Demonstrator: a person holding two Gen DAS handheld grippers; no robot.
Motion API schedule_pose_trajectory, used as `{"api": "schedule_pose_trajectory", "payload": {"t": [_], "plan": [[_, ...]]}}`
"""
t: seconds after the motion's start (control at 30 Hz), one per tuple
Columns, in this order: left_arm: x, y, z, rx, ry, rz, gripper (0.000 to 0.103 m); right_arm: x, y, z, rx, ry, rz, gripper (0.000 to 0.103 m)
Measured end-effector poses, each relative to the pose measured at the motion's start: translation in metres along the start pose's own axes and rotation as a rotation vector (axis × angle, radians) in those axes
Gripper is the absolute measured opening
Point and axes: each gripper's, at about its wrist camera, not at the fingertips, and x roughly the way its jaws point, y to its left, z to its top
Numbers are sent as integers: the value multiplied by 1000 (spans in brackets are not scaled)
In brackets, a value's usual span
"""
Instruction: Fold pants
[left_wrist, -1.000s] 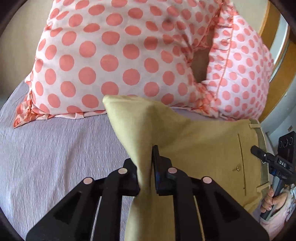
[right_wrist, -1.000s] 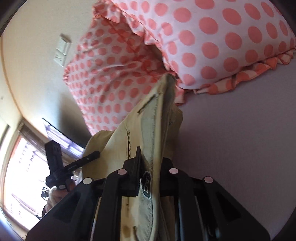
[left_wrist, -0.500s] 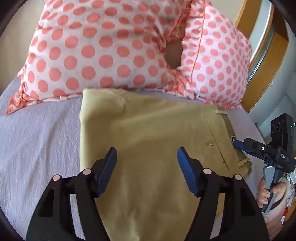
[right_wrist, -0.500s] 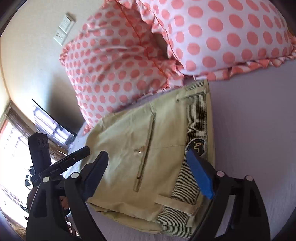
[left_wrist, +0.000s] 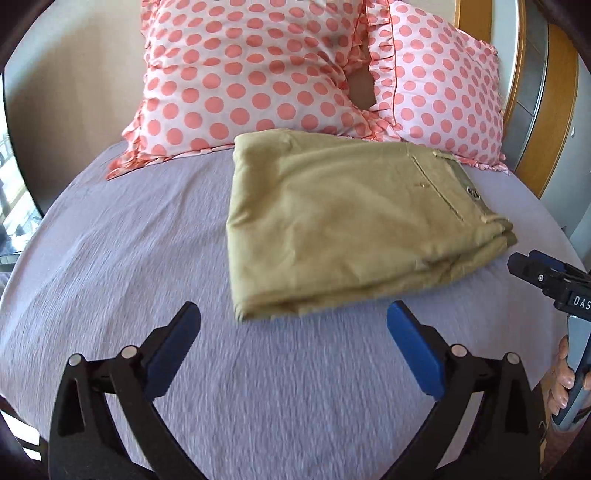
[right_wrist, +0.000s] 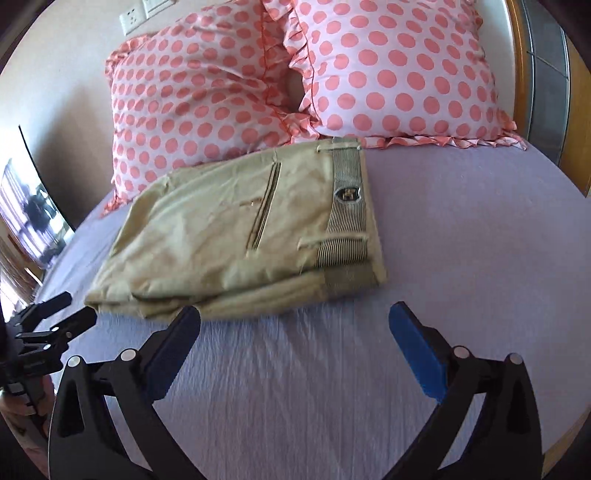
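Observation:
The khaki pants (left_wrist: 343, 221) lie folded into a flat stack on the lilac bed sheet (left_wrist: 129, 258), their far edge against the pillows. In the right wrist view the pants (right_wrist: 229, 236) show a striped waistband with a small badge on the right side. My left gripper (left_wrist: 293, 339) is open and empty, back from the near edge of the stack. My right gripper (right_wrist: 293, 339) is open and empty, just short of the stack's near edge. The right gripper also shows in the left wrist view (left_wrist: 546, 277); the left gripper also shows in the right wrist view (right_wrist: 48, 321).
Two white pillows with coral dots (left_wrist: 251, 81) (left_wrist: 439, 92) lean at the head of the bed. A wooden frame (left_wrist: 535, 129) stands at the right. Wall sockets (right_wrist: 131, 16) sit above the pillows. A window (right_wrist: 26, 214) is at the left.
A second ago both grippers were shut on the pants. They let go, opened wide and drew back toward me. The pants now lie flat and folded on the sheet.

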Motion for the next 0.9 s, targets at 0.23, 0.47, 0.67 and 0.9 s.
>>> {"api": "schedule_pose_trajectory", "payload": {"t": [0.23,0.47,0.67,0.9], "plan": [[2,-11,-30,1,20,43,101,9,21,-29,-49,25,-65,102],[7,-11,-35,-20,16,56,101,9,32,-39,-98,19,-157,102],[5,-11,-41,-26,-38,62,101,7,31,-44,-92,-19,-159,102],[3,-13,-45,-21,-70,66,101,6,31,-48,-93,-55,-161,102]]}}
